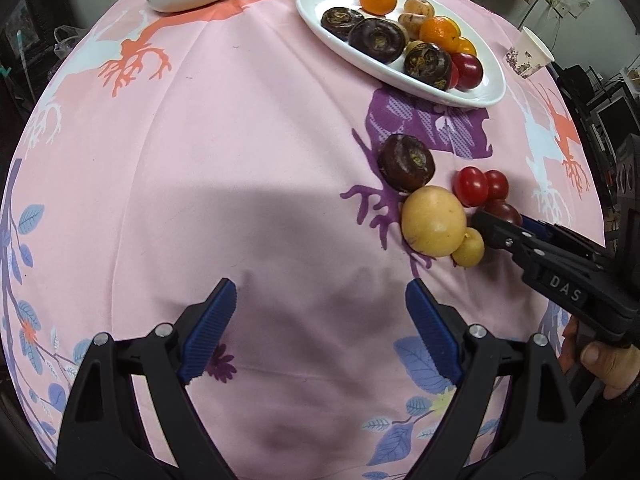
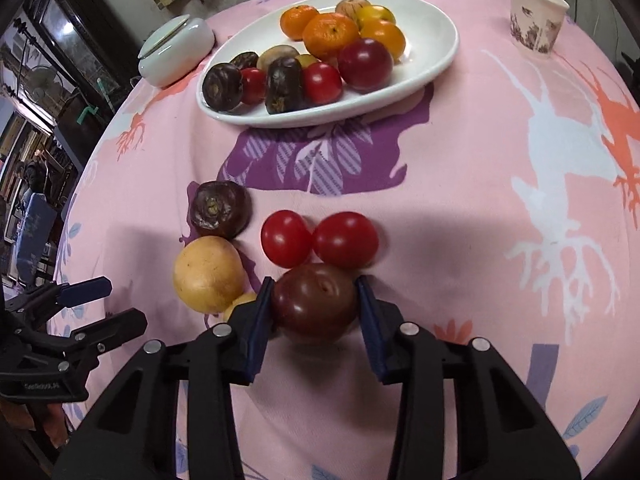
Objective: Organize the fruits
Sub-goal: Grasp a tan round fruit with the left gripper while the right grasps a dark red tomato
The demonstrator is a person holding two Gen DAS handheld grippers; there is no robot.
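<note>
A white oval plate [image 2: 436, 60] at the back holds oranges, red tomatoes and dark water chestnuts; it also shows in the left wrist view [image 1: 486, 94]. Loose fruit lies on the pink cloth: a dark chestnut [image 2: 220, 209], a yellow fruit [image 2: 208, 274], a small yellow fruit [image 2: 240, 303], two red tomatoes [image 2: 286, 238] [image 2: 346, 239] and a dark plum-coloured tomato [image 2: 314, 302]. My right gripper [image 2: 314, 308] has its blue pads on both sides of the dark tomato, which rests on the cloth. My left gripper [image 1: 320, 320] is open and empty over bare cloth, left of the pile.
A pale lidded ceramic jar [image 2: 176, 50] stands back left of the plate. A paper cup [image 2: 536, 16] stands at the back right. The round table's edge drops off on the left and right, with dark furniture beyond.
</note>
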